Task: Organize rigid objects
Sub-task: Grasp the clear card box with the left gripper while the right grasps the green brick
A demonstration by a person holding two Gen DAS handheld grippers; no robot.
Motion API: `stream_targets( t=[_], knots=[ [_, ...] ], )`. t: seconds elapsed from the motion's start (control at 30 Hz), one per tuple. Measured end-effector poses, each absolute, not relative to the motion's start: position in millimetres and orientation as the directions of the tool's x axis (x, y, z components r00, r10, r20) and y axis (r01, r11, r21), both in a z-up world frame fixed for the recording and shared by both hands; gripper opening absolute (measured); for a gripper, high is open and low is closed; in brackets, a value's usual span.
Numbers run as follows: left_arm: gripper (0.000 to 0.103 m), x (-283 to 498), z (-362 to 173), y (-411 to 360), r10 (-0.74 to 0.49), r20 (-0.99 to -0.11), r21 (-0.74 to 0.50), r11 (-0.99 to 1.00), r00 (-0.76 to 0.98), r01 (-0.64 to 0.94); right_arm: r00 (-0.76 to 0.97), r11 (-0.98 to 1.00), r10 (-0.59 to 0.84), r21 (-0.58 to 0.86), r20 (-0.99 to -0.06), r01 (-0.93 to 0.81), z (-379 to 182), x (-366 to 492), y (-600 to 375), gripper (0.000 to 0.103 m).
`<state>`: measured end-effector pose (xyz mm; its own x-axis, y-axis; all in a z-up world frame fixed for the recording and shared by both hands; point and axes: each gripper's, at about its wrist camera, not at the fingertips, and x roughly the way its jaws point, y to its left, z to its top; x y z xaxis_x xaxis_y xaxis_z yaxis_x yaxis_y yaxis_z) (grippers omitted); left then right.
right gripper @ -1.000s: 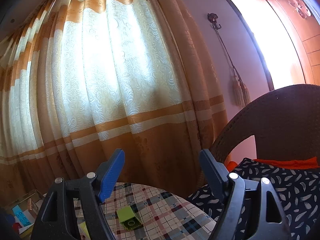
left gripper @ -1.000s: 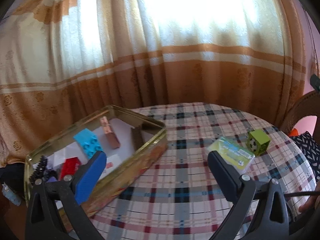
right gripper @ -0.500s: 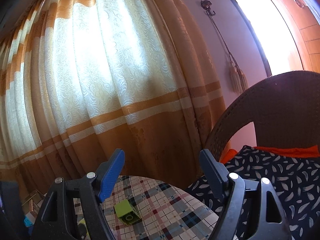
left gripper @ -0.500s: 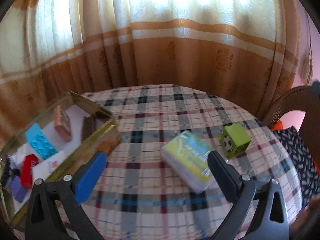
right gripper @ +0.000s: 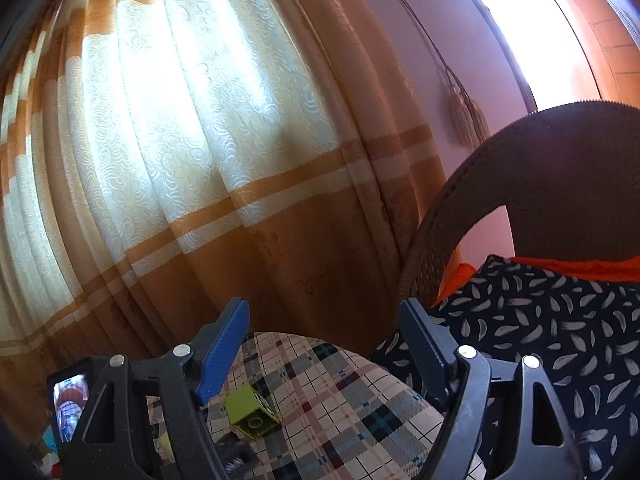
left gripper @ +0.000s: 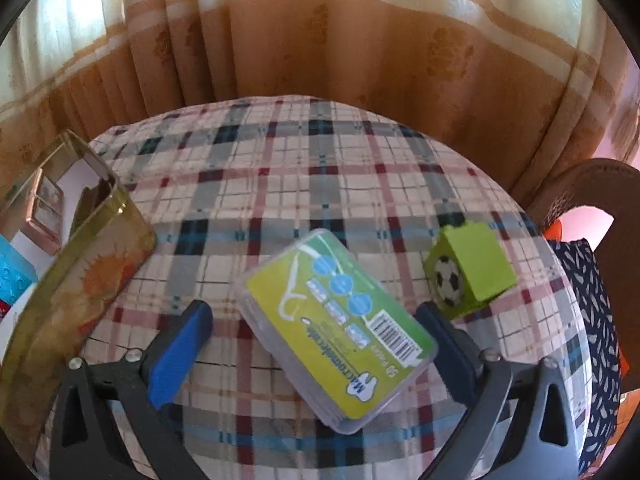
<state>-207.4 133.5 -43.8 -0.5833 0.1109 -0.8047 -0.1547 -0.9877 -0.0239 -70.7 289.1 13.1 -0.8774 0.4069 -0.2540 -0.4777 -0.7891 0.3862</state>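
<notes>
So the left gripper (left gripper: 316, 344) hangs with jaws spread wide around the flat plastic case (left gripper: 336, 332), not pinching it; right gripper (right gripper: 324, 344) gapes empty; farther off, green cube (left gripper: 470, 270); clamping off-centre could skid the case across the tablecloth (left gripper: 280, 168)

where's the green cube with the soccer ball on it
In the left wrist view the green cube sits on the checked tablecloth, right of the flat plastic case and near the table's right edge, by the wicker chair.
</notes>
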Motion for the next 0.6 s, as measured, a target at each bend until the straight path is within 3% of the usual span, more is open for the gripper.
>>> stream_targets(
  t=[0.1,0.27,0.33,0.6],
  knots=[
    [0.101,-205,-44,128,0.126,-0.804,-0.026,-0.984,-0.581,-0.177,-0.877,-0.787,0.403,0.389,-0.263,-0.479,13,-72,290,0.079],
    [0.069,-195,-40,116,0.169,-0.783,-0.028,-0.971,-0.599,-0.237,-0.874,-0.771,0.374,0.42,-0.311,-0.479,7,-75,297,0.079],
    [0.063,-195,-38,109,0.192,-0.779,-0.045,-0.967,-0.597,-0.252,-0.873,-0.765,0.358,0.432,-0.333,-0.478,4,-77,299,0.079],
    [0.055,-193,-36,94,0.237,-0.773,-0.076,-0.955,-0.588,-0.286,-0.881,-0.781,0.282,0.443,-0.38,-0.441,-3,-87,297,0.079]
  ],
)
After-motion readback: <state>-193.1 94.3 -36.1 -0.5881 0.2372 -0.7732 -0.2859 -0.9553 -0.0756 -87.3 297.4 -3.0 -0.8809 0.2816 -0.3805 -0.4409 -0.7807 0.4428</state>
